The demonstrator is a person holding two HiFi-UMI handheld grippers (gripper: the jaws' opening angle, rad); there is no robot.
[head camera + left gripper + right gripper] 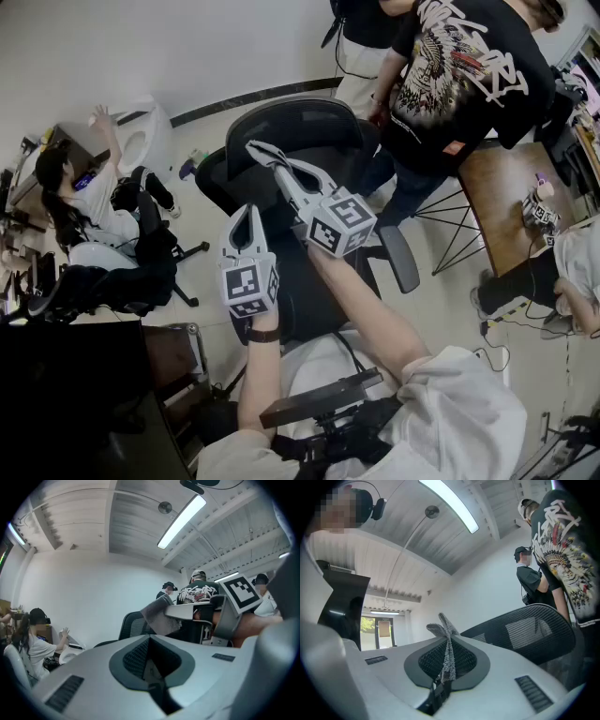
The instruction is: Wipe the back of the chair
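The black mesh chair (pixel 305 127) stands in front of me, its back (pixel 525 632) towards me. My right gripper (pixel 255 148) reaches up to the top left of the chair back. It is shut on a grey cloth (pixel 444 641), whose folded end sticks out above the jaws. From the left gripper view, that cloth (pixel 159 613) hangs off the right gripper's tip beside the chair back (pixel 133 625). My left gripper (pixel 246 214) hovers lower, over the seat, apart from the chair. Its jaws are closed together with nothing between them (pixel 149 639).
A person in a black printed T-shirt (pixel 469 75) stands just behind the chair, with another person behind them. A seated person (pixel 84 202) is at the left by a second chair. A wooden table (pixel 497 202) stands at right. The chair's armrest (pixel 398 258) juts out right.
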